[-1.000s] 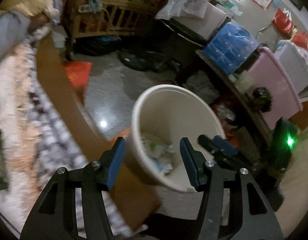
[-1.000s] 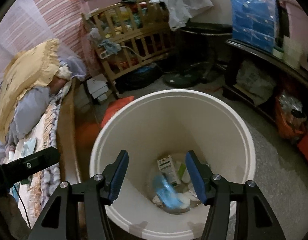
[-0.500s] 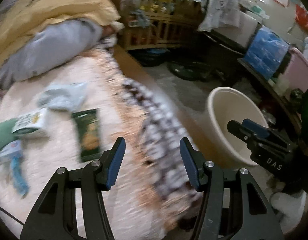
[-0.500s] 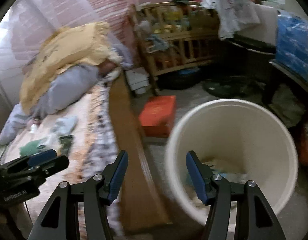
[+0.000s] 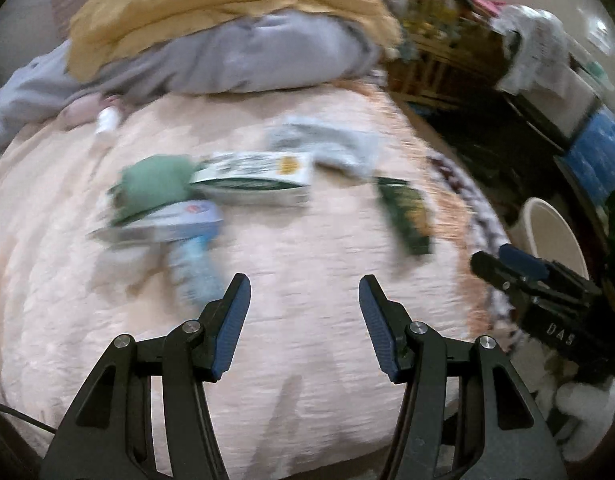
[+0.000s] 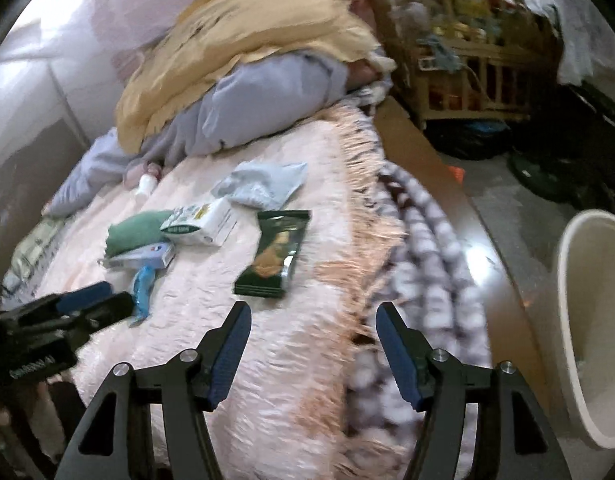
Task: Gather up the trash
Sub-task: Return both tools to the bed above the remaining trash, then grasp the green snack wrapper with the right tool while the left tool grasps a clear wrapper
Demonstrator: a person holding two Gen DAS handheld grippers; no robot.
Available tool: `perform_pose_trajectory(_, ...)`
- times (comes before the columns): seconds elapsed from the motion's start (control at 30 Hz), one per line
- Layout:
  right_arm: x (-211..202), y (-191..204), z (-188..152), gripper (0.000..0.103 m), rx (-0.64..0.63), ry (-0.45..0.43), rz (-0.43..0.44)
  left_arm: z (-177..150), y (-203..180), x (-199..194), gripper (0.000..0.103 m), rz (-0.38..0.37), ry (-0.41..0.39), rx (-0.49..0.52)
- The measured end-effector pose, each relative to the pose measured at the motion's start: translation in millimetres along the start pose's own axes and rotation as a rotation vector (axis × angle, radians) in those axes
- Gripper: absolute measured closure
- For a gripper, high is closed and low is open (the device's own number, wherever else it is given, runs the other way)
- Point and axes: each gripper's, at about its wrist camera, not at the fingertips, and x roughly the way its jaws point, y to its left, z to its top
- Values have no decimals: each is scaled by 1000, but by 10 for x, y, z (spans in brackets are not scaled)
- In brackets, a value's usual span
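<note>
I swing both grippers off the bin [image 6: 587, 320] onto the bed [image 5: 307, 360]. My left gripper [image 5: 303, 320] stays released and empty; my right gripper [image 6: 313, 344] has just been opening, empty, with the green packet [image 6: 275, 256] at 12 o'clock.

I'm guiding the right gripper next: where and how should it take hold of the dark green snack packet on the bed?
Probably the near crimped end of the snack packet, from above. It lies flat on the pink blanket, apart from the other litter, so the empty right gripper must pinch a thin edge.

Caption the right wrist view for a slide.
Open right gripper over pink blanket, dark green snack packet ahead.
</note>
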Motion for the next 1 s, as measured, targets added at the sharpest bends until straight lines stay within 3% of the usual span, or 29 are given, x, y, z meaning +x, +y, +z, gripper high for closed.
perform_pose_trajectory(0.27,415,268,275,40,-29,31,-19,-62,710,184,48,41,42,-147)
perform_pose_trajectory(0.5,904,288,412,40,-56,106,-45,17,815,557,48,29,81,-192)
perform_pose_trajectory(0.53,931,286,406,45,-61,111,-41,27,812,608,48,28,89,-192)
perform_pose_trajectory(0.57,947,279,398,59,-69,106,-43,29,807,663,49,23,96,-193)
perform_pose_trajectory(0.63,927,274,384,70,-88,101,-45,20,801,726,75,14,108,-196)
perform_pose_trajectory(0.83,617,230,320,74,-117,57,-3,20,655,577,76,-41,85,-166)
perform_pose_trajectory(1.0,262,116,247,74,-117,14,-1,93,304,355,76,-95,50,-106)
